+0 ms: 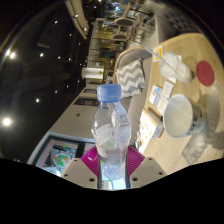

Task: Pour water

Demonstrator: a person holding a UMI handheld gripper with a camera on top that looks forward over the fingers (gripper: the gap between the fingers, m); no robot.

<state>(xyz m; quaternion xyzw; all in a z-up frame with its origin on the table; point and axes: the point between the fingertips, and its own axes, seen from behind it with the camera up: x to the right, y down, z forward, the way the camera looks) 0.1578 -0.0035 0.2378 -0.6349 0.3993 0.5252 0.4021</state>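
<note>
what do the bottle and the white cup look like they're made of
Bottle: looks like clear thin plastic, glossy, since the scene shows through its ribbed body; its pale blue cap looks like opaque plastic. It stands between the fingers of the tongs, whose pink pads sit against its base. White cup, beyond and beside the bottle: smooth, opaque, evenly white; probably ceramic, though plastic cannot be ruled out.

A water bottle (111, 135) stands upright between the gripper's (112, 172) two fingers, its cap away from them and its base down between the pads (92, 158). To its right a cup (180, 114) sits on a round table (190, 55), with a lidded container (206, 73) beyond the cup. A patterned cushion (133, 72), or so it seems, lies behind the bottle.
</note>
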